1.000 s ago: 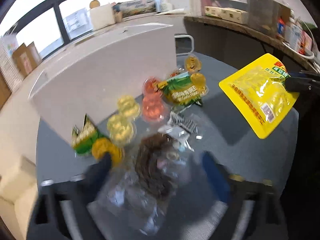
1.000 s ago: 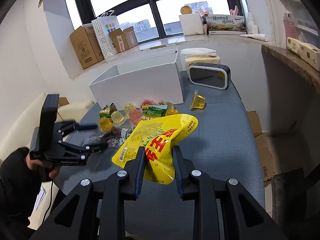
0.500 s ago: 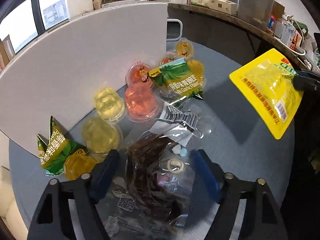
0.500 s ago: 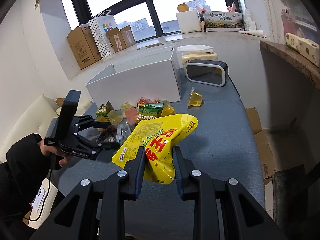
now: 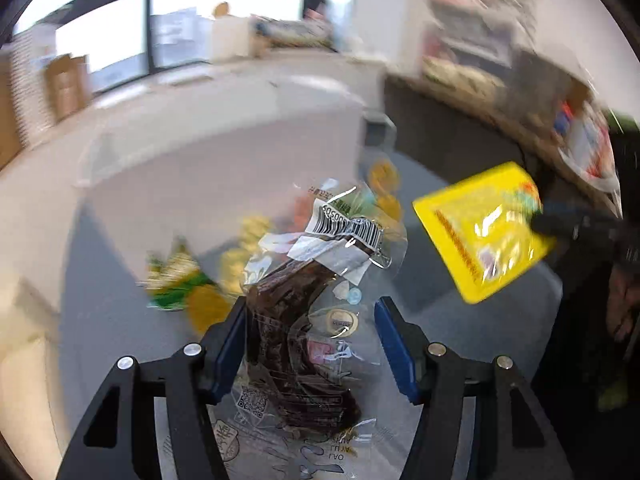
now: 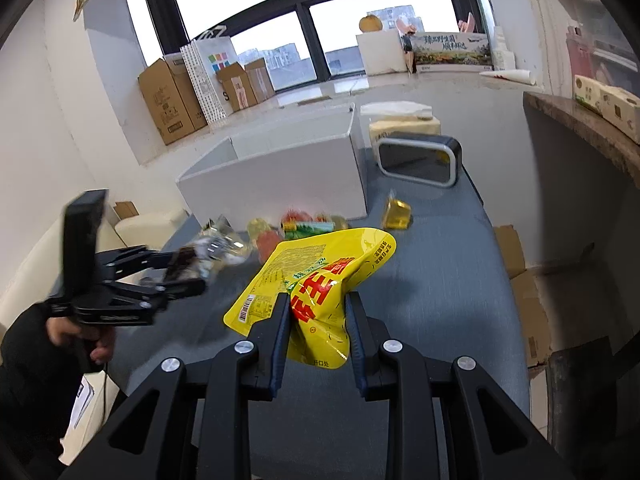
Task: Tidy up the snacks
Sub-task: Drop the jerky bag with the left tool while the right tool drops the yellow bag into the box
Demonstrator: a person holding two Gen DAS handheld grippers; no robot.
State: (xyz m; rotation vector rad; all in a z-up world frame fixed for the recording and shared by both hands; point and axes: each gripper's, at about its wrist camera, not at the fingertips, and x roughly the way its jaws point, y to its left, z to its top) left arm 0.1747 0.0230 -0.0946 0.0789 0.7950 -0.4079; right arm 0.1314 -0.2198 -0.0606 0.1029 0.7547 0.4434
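My left gripper [image 5: 310, 316] is shut on a clear bag of dark snacks [image 5: 296, 336] and holds it lifted off the grey table [image 6: 432, 280]; it also shows in the right wrist view [image 6: 188, 270]. My right gripper [image 6: 318, 304] is shut on a yellow snack bag [image 6: 320, 280], held above the table; the bag shows at the right of the left wrist view [image 5: 484, 236]. An open white box [image 6: 280, 176] stands at the back. Jelly cups [image 6: 264, 232] and green packets [image 6: 308, 226] lie in front of it.
A lone yellow jelly cup [image 6: 396, 216] sits right of the box. A black-framed item [image 6: 418, 158] stands behind it. Cardboard boxes [image 6: 172, 100] line the window sill. A counter [image 6: 580, 124] runs along the right. A sofa [image 6: 148, 228] is at the left.
My left gripper closed on the clear bag of dark snacks and lifted it off the table. The right gripper has stayed put with the yellow bag.
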